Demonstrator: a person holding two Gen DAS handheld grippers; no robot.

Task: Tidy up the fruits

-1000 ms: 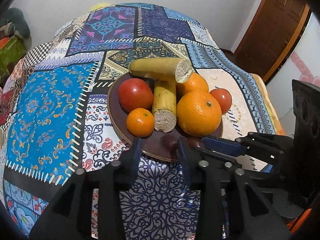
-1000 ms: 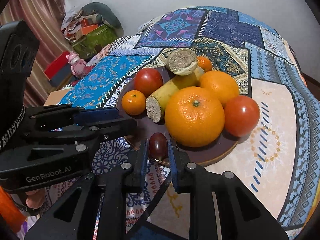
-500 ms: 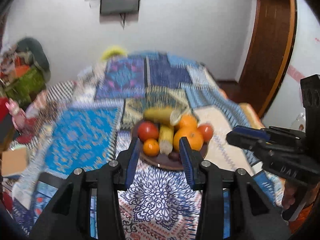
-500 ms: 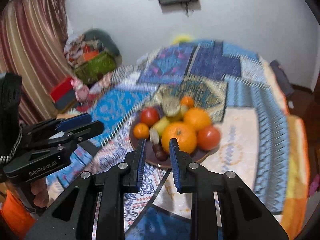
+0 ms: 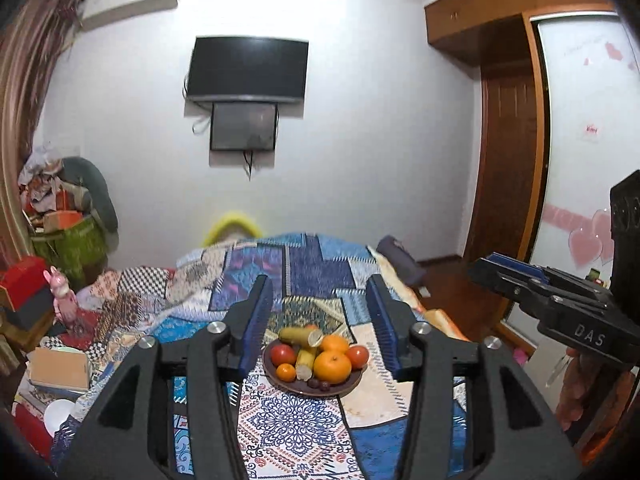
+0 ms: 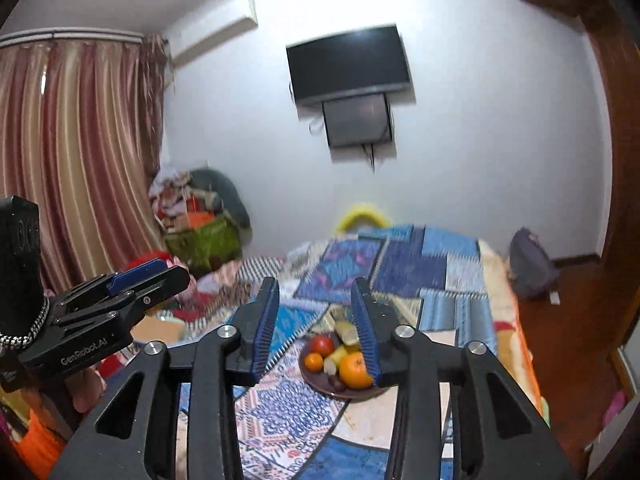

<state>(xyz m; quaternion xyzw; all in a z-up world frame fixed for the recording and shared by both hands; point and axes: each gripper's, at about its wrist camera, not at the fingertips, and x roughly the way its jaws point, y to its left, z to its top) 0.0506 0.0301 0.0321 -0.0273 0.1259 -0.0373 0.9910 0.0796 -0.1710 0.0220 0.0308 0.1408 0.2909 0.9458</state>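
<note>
- Dark brown plate [image 5: 352, 385] sits on the patchwork bedspread [image 5: 296, 432], and every fruit in view is piled on it; nothing loose lies on the cloth around it.
- Big orange [image 5: 332, 367] holds the front of the pile, with a small mandarin [image 5: 286, 372] just beside it on the left and two cut banana pieces [image 5: 301, 335] stacked crosswise behind, so the round fruit appears to wedge the bananas in place.
- Red tomatoes [image 5: 283, 354] flank the bananas on either side, and small dark fruits [image 5: 318, 384], plums perhaps, rest at the near rim, the last open spot.
- Left gripper [image 5: 319, 322] hangs well above and back from the plate, blue fingers [image 5: 256, 330] spread wide with nothing between them.
- Right gripper [image 6: 316, 326] is likewise parted and empty, its right finger hiding part of the plate's right side in its own view.
- Both tools are raised and level, pointing across the room at the wall-mounted TV [image 5: 247, 69] rather than down at the fruit; I judge that as a stand-off pose, clear of the pile so nothing gets knocked.
- My read: the sorting looks finished, or very nearly so.
</note>
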